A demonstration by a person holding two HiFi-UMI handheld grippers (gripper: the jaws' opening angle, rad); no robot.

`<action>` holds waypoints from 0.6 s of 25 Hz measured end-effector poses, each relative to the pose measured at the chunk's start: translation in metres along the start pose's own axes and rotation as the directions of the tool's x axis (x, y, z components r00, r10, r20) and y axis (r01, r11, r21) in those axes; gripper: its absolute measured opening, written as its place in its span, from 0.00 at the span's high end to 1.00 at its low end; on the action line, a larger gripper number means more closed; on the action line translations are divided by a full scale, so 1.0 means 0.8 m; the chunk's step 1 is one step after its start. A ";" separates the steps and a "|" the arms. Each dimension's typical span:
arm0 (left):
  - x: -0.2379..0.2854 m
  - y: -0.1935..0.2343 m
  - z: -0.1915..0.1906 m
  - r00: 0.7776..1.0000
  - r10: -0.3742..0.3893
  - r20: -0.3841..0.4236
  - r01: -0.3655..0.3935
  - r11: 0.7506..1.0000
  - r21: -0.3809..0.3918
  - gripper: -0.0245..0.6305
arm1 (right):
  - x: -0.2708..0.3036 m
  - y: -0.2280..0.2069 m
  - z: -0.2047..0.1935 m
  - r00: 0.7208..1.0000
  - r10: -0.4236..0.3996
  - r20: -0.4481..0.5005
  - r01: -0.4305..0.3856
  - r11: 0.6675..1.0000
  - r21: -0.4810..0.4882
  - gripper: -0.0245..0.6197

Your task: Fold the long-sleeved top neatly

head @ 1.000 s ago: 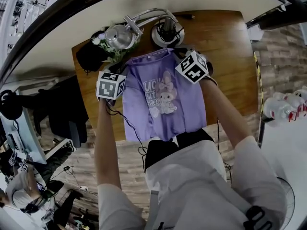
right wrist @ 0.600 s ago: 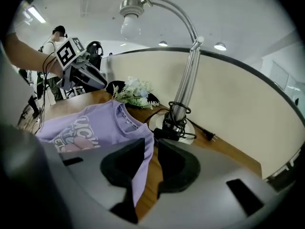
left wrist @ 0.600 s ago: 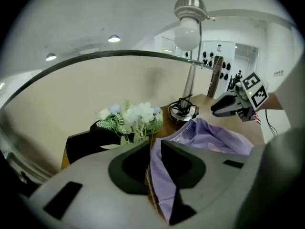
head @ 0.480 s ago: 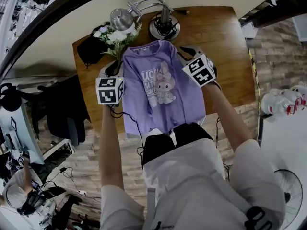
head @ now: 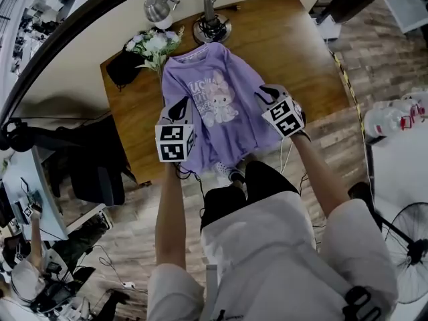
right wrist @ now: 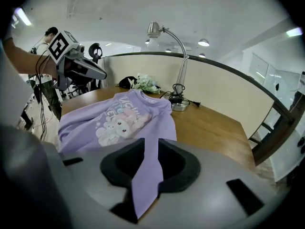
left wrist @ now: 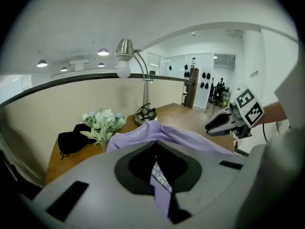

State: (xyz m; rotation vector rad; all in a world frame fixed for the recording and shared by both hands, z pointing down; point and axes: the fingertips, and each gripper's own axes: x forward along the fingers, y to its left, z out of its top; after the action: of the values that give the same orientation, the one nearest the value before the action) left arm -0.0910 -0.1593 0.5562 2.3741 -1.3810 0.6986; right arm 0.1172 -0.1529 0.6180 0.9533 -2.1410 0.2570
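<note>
The purple long-sleeved top with a cartoon print lies front up on the wooden table, collar toward the lamp. My left gripper is at the top's left side. Its jaws have just closed, and in the left gripper view a strip of purple fabric runs pinched between them. My right gripper is at the top's right side. Its jaws have just been opening, and a taut purple strip passes between them, lifted off the table. The top's hem hangs over the near table edge.
A desk lamp with a round base, a bunch of pale flowers and a black pouch stand at the table's far left. A dark chair is left of the table, a fan to the right.
Both grippers have come back toward the person, from beside the top's shoulders to beside its lower half. The top has slid with them toward the near table edge.
</note>
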 end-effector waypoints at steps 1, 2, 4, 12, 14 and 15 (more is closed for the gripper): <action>-0.007 -0.013 -0.004 1.000 -0.011 0.011 0.011 1.000 -0.003 0.93 | -0.010 0.009 -0.011 1.000 -0.004 -0.004 0.004 1.000 0.004 0.81; -0.013 -0.026 -0.010 1.000 -0.020 0.016 0.020 1.000 -0.004 0.93 | -0.019 0.017 -0.022 1.000 -0.006 -0.008 0.006 1.000 0.005 0.81; -0.023 -0.051 -0.024 0.999 -0.037 0.012 0.037 0.999 -0.008 0.93 | -0.037 0.033 -0.045 1.000 -0.009 -0.021 0.009 1.000 0.007 0.81; -0.049 -0.145 -0.073 0.998 -0.059 -0.006 0.058 0.998 -0.035 0.93 | -0.087 0.095 -0.156 0.995 0.027 -0.091 -0.029 0.999 -0.023 0.81; -0.053 -0.168 -0.084 0.999 -0.050 -0.012 0.049 0.998 -0.037 0.93 | -0.092 0.116 -0.190 0.992 0.048 -0.121 -0.056 0.996 -0.066 0.81; -0.056 -0.180 -0.089 0.999 -0.043 -0.016 0.042 0.998 -0.039 0.93 | -0.094 0.127 -0.206 0.989 0.057 -0.135 -0.068 0.994 -0.082 0.81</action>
State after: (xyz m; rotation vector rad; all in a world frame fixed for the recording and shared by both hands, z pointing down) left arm -0.0024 -0.0214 0.5880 2.3555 -1.3212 0.6729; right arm 0.1712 0.0342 0.6894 0.7984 -2.0451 0.2493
